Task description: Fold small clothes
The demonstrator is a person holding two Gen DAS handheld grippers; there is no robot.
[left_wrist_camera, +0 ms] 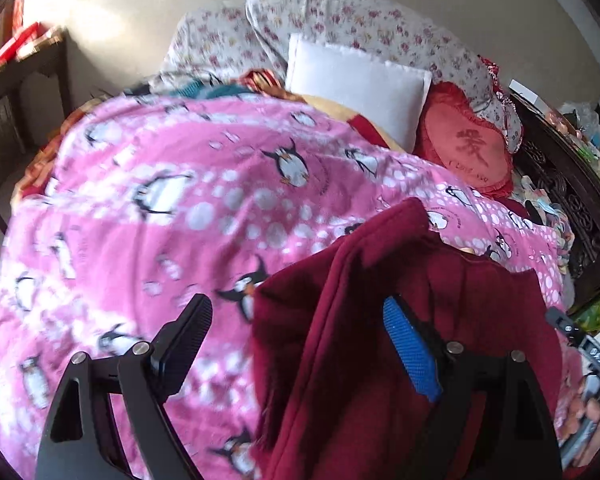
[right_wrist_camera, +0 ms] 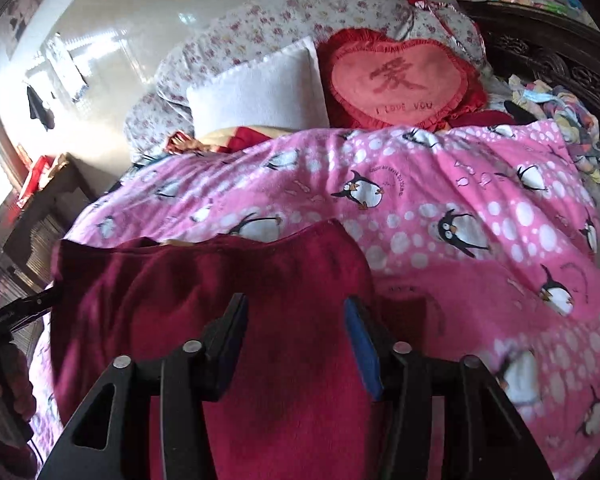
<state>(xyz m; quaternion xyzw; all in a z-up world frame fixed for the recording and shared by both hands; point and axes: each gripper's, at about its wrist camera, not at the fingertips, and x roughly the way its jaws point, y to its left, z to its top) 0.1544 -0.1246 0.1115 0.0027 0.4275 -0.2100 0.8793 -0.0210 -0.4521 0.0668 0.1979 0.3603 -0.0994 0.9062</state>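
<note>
A pink penguin blanket (right_wrist_camera: 440, 240) covers the bed, and on it lies the soft, light maroon fleece garment (right_wrist_camera: 220, 320), limp and best pinched at its edges, beneath the left gripper (left_wrist_camera: 300, 344) and right gripper (right_wrist_camera: 296, 336), both with fingers apart and empty.

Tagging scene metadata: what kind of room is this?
Most likely a home bedroom: a bed under a pink penguin blanket, a white pillow and heart-shaped red cushion against a floral quilt, with a dark carved wooden bed frame alongside.
</note>
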